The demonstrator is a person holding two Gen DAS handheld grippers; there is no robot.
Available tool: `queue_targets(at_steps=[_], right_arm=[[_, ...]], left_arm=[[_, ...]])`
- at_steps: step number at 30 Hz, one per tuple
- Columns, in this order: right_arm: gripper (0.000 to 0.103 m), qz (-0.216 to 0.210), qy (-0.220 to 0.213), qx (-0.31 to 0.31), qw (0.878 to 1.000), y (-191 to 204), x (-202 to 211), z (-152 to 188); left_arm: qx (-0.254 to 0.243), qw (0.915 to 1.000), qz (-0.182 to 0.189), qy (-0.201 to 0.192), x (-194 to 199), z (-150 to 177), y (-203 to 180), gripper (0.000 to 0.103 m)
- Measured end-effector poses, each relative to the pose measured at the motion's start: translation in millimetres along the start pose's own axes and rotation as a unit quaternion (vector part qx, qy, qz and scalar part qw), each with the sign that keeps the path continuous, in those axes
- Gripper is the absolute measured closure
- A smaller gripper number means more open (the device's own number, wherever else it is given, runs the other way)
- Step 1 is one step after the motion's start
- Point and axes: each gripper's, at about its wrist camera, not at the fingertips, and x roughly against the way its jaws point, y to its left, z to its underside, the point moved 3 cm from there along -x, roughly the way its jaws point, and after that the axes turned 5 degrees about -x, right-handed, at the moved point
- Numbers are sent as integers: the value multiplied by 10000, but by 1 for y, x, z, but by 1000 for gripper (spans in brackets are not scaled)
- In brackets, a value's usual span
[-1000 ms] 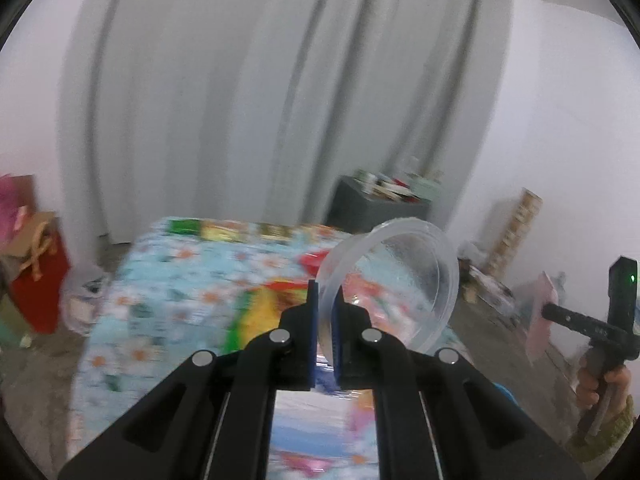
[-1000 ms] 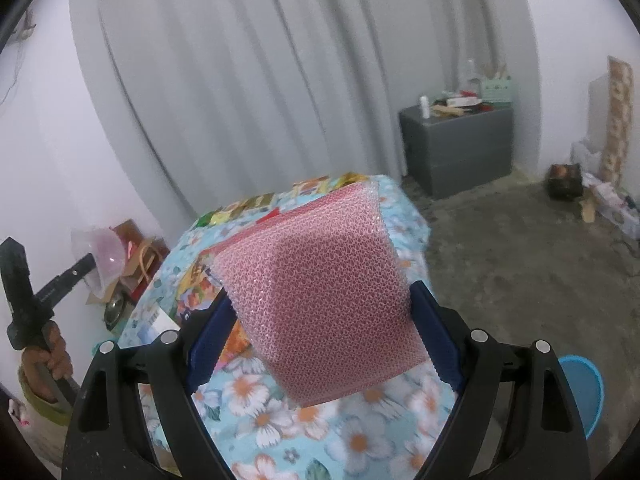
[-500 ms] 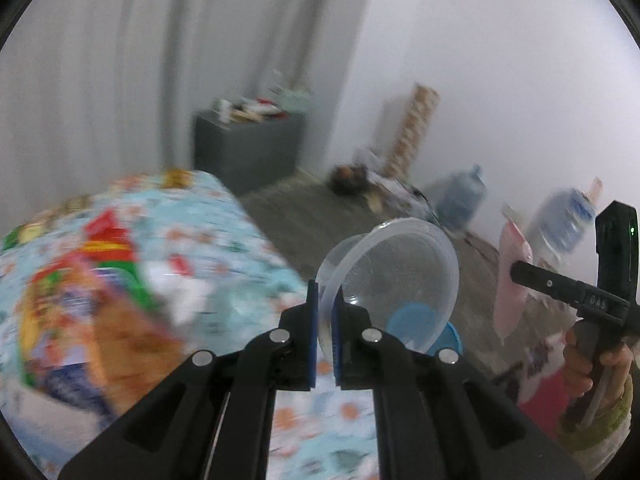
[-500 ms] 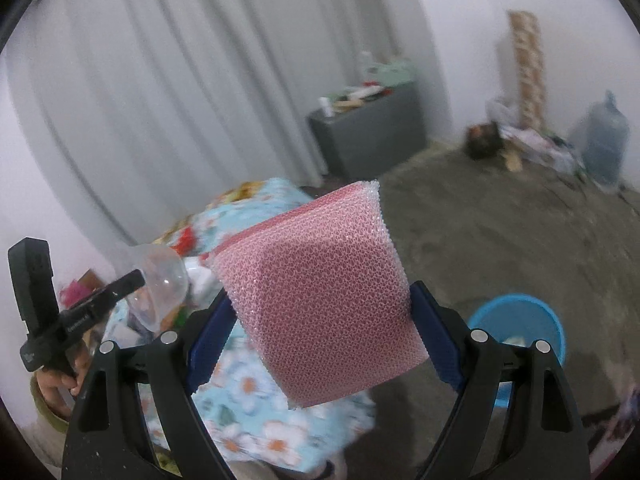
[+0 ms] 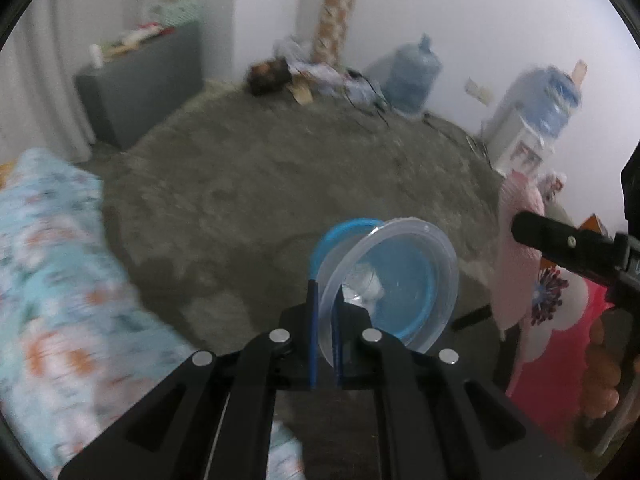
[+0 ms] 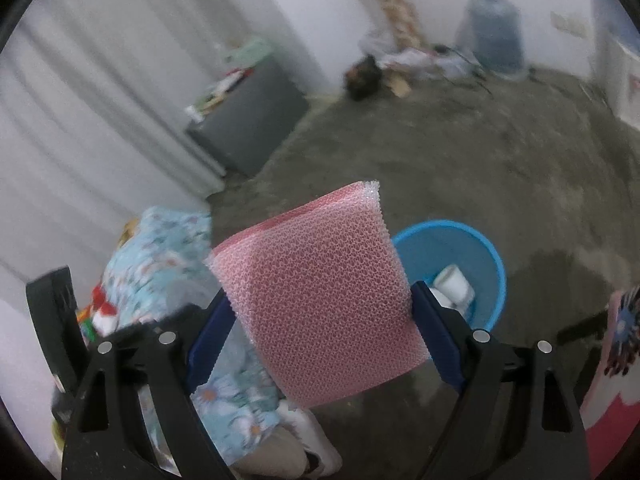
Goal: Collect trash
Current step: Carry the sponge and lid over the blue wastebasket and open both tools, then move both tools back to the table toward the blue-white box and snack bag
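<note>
My left gripper is shut on the rim of a clear plastic container, held upright in the air. Behind it, on the floor, stands a blue trash bin. My right gripper is shut on a pink foam mesh sheet, held above the floor. The blue bin shows just right of the sheet, with white trash inside. The pink sheet and the right gripper's body also show at the right edge of the left wrist view.
The floral tablecloth table lies to the left. A grey cabinet stands by the curtain. Water jugs and clutter sit along the far wall. A red and pink bag is at the right. The floor is bare concrete.
Both grippers have swung right, away from the table and toward the floor. The blue bin has come closer, now behind the clear container and beside the pink sheet.
</note>
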Motion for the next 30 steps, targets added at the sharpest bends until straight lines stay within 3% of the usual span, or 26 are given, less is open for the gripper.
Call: queue_targets(at_steps=[2,4,5,7,9,11,15,20,25,30], right_arm=[[17,68,6,-183,9998,-12,-14,-8],[13,235,31,-323,9992,-34,-19,-11],[13,389,47,-381,9985,-40,-26,-12],[12,632,146,-471,9968,-51,-41,-13],[12,707,302,-523,9957,-62,-53,-11],[12,782,415,-522,9947,-68,-60,-6],[12,819,476,-575,9938,-65,-64,3],[12,685,352,-335,9965,-52,-47,5],[12,375,201,70,9991,-19,-21,10],[12,-72,128,589,9982,29,3,19]], left_arm=[[-35,9997,143,179,-31,-9,-15,97],[-105,9984,316,450,-60,-13,-29,84],[-99,9980,271,569,-72,-14,-33,71],[-25,9983,127,576,-78,-15,-36,63],[12,9986,168,496,-74,-14,-37,51],[-68,9992,204,340,-63,-13,-37,46],[-139,9998,112,131,-43,-13,-29,42],[-129,9996,167,-196,6,-11,-16,40],[-111,9964,180,-816,81,7,5,31],[-7,9908,-278,-1322,160,54,51,23]])
